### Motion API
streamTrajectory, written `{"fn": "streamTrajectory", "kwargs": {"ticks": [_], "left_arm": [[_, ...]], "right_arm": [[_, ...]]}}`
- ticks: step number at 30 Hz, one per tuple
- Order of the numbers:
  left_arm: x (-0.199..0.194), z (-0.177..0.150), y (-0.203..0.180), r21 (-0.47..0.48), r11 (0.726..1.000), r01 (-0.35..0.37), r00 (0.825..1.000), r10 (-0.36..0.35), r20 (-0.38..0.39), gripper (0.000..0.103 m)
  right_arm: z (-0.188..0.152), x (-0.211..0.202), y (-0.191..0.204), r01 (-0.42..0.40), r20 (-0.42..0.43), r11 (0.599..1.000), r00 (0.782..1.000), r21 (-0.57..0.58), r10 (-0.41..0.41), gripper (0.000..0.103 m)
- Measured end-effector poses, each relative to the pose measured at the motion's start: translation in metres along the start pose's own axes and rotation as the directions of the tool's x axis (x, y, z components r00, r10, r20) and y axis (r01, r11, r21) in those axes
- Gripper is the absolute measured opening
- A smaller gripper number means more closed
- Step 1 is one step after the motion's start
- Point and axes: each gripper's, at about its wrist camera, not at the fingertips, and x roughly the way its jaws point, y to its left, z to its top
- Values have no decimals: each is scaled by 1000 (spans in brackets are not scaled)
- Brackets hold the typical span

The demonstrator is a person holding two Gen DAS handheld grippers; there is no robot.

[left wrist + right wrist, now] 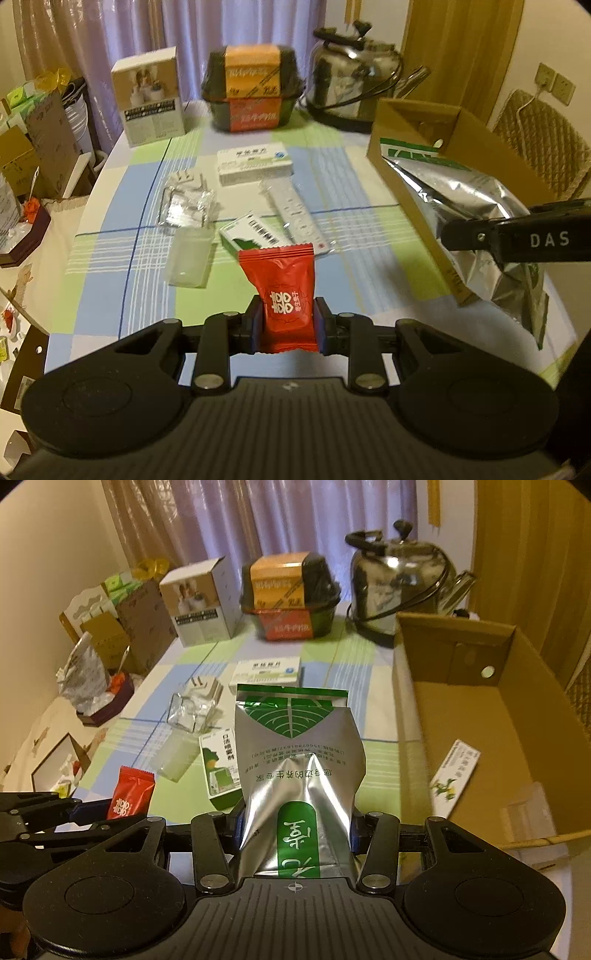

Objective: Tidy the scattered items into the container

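While the silver pouch (299, 760) hides the remote, both jaws clamp packets.

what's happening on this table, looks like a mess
A person is tidying with a gripper in each hand. The left gripper is shut on a red packet, held above the table. The right gripper is shut on a silver pouch, held just left of the cardboard box. The box holds one slim white carton so far. A remote, two medicine boxes, a clear bag and a plastic case lie on the table.
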Motion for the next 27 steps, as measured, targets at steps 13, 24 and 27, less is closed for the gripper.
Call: {"fn": "streamTrajectory", "kwargs": {"ticks": [13, 24, 27], "left_arm": [[-38, 12, -54, 59, 995, 75, 995, -78, 61, 23], [-40, 31, -110, 106, 983, 151, 985, -158, 62, 23], [-38, 37, -123, 113, 979, 167, 983, -175, 58, 23]], "right_arm": [[-10, -65, -32, 72, 62, 995, 995, 62, -76, 50], [-16, -101, -81, 127, 90, 985, 986, 114, -138, 50], [-17, -107, -94, 139, 94, 982, 984, 128, -152, 50]]}}
